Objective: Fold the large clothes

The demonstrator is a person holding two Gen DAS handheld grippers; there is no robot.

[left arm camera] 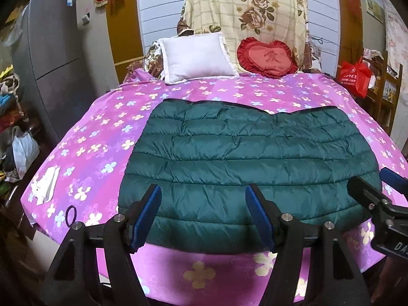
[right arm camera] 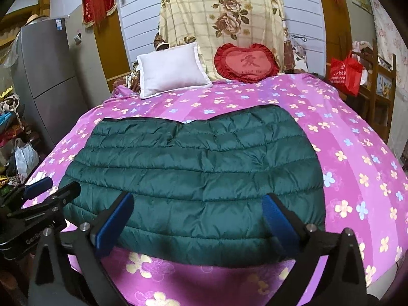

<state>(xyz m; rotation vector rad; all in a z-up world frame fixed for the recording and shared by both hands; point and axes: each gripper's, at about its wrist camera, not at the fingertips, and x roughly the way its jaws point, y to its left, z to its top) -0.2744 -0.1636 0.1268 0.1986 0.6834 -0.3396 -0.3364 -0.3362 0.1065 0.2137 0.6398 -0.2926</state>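
Note:
A dark green quilted down jacket lies folded flat on the pink flowered bedsheet, its near edge toward me. My left gripper hovers open over the jacket's near left part, nothing between its blue pads. In the right wrist view the same jacket fills the middle, and my right gripper stands wide open above its near edge, empty. Each gripper shows in the other's view: the right gripper at the right edge, the left gripper at the left edge.
A white pillow and a red heart cushion lie at the head of the bed. White paper and a dark hair tie lie on the sheet at left. A grey fridge stands left; a red bag hangs right.

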